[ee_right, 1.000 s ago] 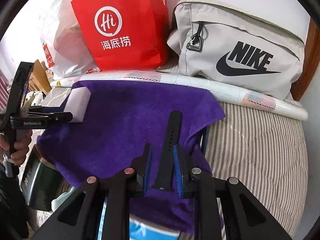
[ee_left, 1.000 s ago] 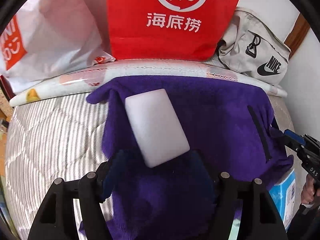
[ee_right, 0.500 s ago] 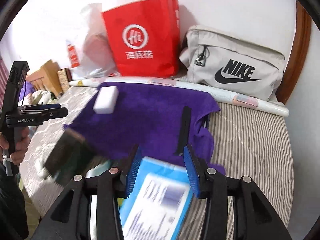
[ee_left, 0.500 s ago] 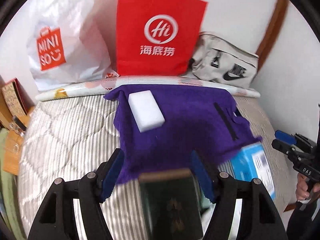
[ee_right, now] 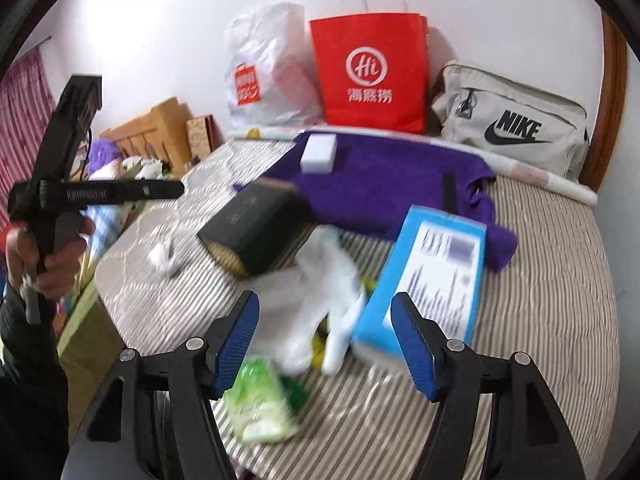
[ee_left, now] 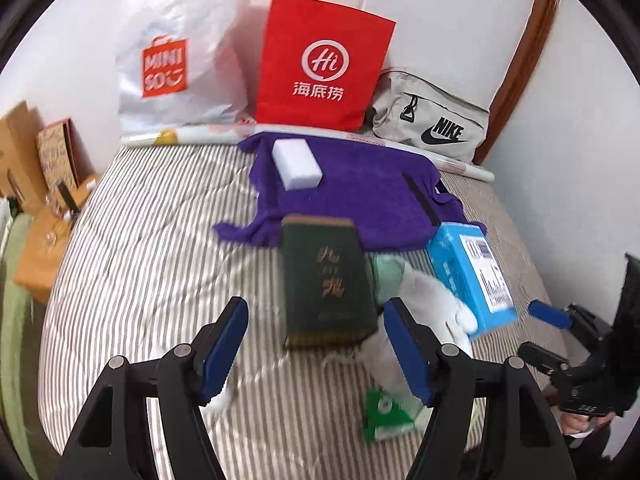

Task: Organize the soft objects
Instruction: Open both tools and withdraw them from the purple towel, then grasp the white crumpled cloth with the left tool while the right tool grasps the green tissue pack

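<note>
A purple towel (ee_left: 360,184) (ee_right: 384,184) lies spread at the far side of the striped bed, with a white sponge block (ee_left: 297,163) (ee_right: 319,153) and a black strap (ee_left: 420,200) (ee_right: 449,192) on it. White gloves (ee_left: 432,292) (ee_right: 316,280) lie nearer, between a dark green box (ee_left: 326,284) (ee_right: 256,228) and a blue box (ee_left: 470,276) (ee_right: 428,280). My left gripper (ee_left: 314,352) is open and empty, pulled back above the bed. My right gripper (ee_right: 324,344) is open and empty, also pulled back.
A red paper bag (ee_left: 320,68), a white Miniso bag (ee_left: 172,60) and a grey Nike pouch (ee_left: 432,120) stand against the wall behind a rolled sheet (ee_left: 192,138). A green packet (ee_right: 260,404) lies near the bed's front edge. Cardboard boxes (ee_left: 36,184) stand left.
Both grippers have drawn back and up from the purple towel. The right gripper has let go of the black strap and opened. The boxes and gloves have come into view.
</note>
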A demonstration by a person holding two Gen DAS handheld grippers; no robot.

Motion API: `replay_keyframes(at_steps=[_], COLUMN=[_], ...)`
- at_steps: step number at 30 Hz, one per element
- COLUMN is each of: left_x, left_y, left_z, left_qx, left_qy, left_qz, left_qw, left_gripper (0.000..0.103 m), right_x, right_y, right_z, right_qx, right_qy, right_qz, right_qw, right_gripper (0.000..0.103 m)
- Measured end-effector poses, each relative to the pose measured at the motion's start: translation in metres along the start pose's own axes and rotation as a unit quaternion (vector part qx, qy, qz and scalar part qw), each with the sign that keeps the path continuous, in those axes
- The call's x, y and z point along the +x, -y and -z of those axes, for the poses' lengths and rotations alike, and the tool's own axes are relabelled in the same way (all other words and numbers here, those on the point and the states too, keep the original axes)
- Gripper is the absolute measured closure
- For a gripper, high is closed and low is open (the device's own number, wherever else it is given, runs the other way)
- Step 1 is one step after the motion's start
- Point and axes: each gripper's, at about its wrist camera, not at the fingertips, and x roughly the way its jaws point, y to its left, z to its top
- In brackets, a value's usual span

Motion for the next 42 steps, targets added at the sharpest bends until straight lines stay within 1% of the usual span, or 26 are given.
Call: replay_keyframes(at_steps=[2, 5, 7, 9, 13, 16, 19, 21, 25, 27, 28, 29, 31, 32, 34, 36, 37, 38, 40, 42], left_x=[-0.009, -0.018, -0.020, -0.016, 0.006, 0.017, 0.023, 0.025, 0.036, 0.043, 0.050, 0.055, 0.064, 0.068, 0.072, 0.077, 0.078, 0.078, 0.077, 0.077], left_y=[-0.013, -0.031, -0.040, -0.046, -0.056, -0.061, -0.064, -0.065, -0.066, -0.067, -0.068, -0.069, -0.069, -0.068, -0.062, -0.055, -0.051, -0.049, -0.047, -0.045], left_z=[0.013, 0.034, 0.049, 0.061, 0.082, 0.091, 0.094, 0.093, 0.090, 0.088, 0.086, 0.086, 0.085, 0.086, 0.086, 0.085, 0.085, 0.085, 0.083, 0.084], left_qx=[-0.016, -0.036, -0.047, -0.050, -0.057, -0.061, -0.068, -0.068, -0.072, -0.076, -0.078, -0.078, -0.076, -0.073, -0.056, -0.032, -0.022, -0.019, -0.020, -0.018], left_qy=[0.008, 0.009, 0.011, 0.005, -0.018, -0.028, -0.031, -0.030, -0.031, -0.033, -0.036, -0.039, -0.042, -0.040, -0.027, -0.027, -0.021, -0.020, -0.019, -0.018], left_qz=[-0.002, -0.020, -0.031, -0.037, -0.075, -0.083, -0.073, -0.067, -0.072, -0.078, -0.085, -0.092, -0.110, -0.120, -0.141, -0.164, -0.167, -0.162, -0.154, -0.153], left_qw=[0.9998, 0.9991, 0.9984, 0.9980, 0.9954, 0.9943, 0.9944, 0.9949, 0.9943, 0.9935, 0.9926, 0.9919, 0.9902, 0.9893, 0.9880, 0.9856, 0.9855, 0.9864, 0.9877, 0.9878], left_gripper=[0.034, 0.034, 0.034, 0.031, 0.031, 0.031, 0.031, 0.031, 0.031, 0.031, 0.031, 0.031, 0.031, 0.031, 0.031, 0.031, 0.035, 0.042, 0.047, 0.051], right_x=[0.000, 0.003, 0.007, 0.014, 0.028, 0.039, 0.047, 0.053, 0.068, 0.072, 0.072, 0.070, 0.066, 0.061, 0.056, 0.049, 0.045, 0.042, 0.034, 0.028], right_y=[-0.006, -0.015, -0.020, -0.026, -0.038, -0.044, -0.048, -0.052, -0.056, -0.054, -0.052, -0.050, -0.048, -0.047, -0.044, -0.039, -0.035, -0.032, -0.019, -0.008], right_z=[0.012, 0.030, 0.039, 0.047, 0.061, 0.067, 0.071, 0.073, 0.077, 0.080, 0.081, 0.081, 0.082, 0.083, 0.084, 0.085, 0.086, 0.086, 0.086, 0.086], right_qx=[0.002, 0.011, 0.011, 0.005, -0.022, -0.038, -0.048, -0.052, -0.058, -0.050, -0.046, -0.044, -0.046, -0.051, -0.058, -0.059, -0.056, -0.053, -0.035, -0.014], right_qy=[-0.003, -0.012, -0.018, -0.027, -0.046, -0.060, -0.068, -0.073, -0.086, -0.085, -0.084, -0.080, -0.075, -0.069, -0.060, -0.055, -0.053, -0.051, -0.045, -0.040], right_qz=[-0.008, -0.029, -0.036, -0.035, -0.027, -0.015, -0.011, -0.018, -0.018, -0.019, -0.021, -0.027, -0.033, -0.030, -0.020, -0.013, -0.010, -0.007, 0.002, 0.009], right_qw=[1.000, 0.999, 0.999, 0.999, 0.998, 0.997, 0.996, 0.996, 0.995, 0.995, 0.995, 0.995, 0.996, 0.996, 0.996, 0.997, 0.997, 0.997, 0.998, 0.999], right_gripper=[0.035, 0.034, 0.032, 0.029, 0.029, 0.029, 0.029, 0.029, 0.029, 0.030, 0.034, 0.044, 0.045, 0.045, 0.046, 0.046, 0.046, 0.046, 0.046, 0.046])
